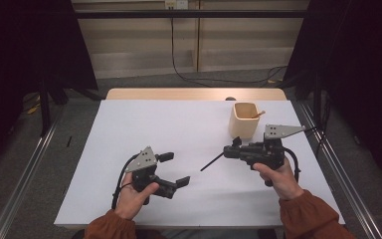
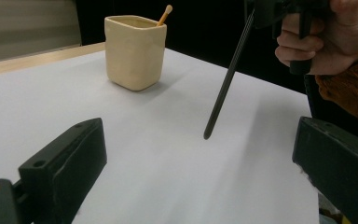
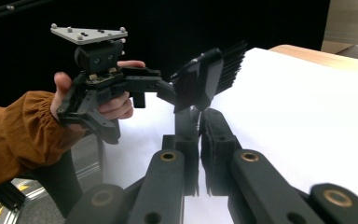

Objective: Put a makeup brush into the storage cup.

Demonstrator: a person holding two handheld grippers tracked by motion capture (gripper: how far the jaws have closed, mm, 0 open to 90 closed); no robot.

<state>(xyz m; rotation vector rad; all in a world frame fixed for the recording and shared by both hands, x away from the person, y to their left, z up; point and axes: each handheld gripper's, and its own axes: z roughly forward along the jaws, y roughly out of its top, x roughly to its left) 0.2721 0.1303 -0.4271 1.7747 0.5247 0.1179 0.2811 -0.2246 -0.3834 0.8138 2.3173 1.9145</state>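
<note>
A cream square cup (image 1: 243, 121) stands at the table's back right with a thin wooden stick (image 1: 257, 114) leaning in it; the left gripper view shows the cup (image 2: 135, 51) and stick (image 2: 164, 15) too. My right gripper (image 1: 228, 151) is shut on a thin black stick (image 1: 212, 162), which slants down to the left and ends just over the white tabletop. The black stick (image 2: 227, 79) hangs from that gripper in the left gripper view. My left gripper (image 1: 175, 169) is held open near the front left, nothing between its jaws, a short way from the stick's tip.
The white table surface (image 1: 179, 124) ends in a wooden strip (image 1: 194, 93) at the back. Dark curtains and metal rails flank the table. A black cable (image 1: 189, 74) runs across the floor behind it.
</note>
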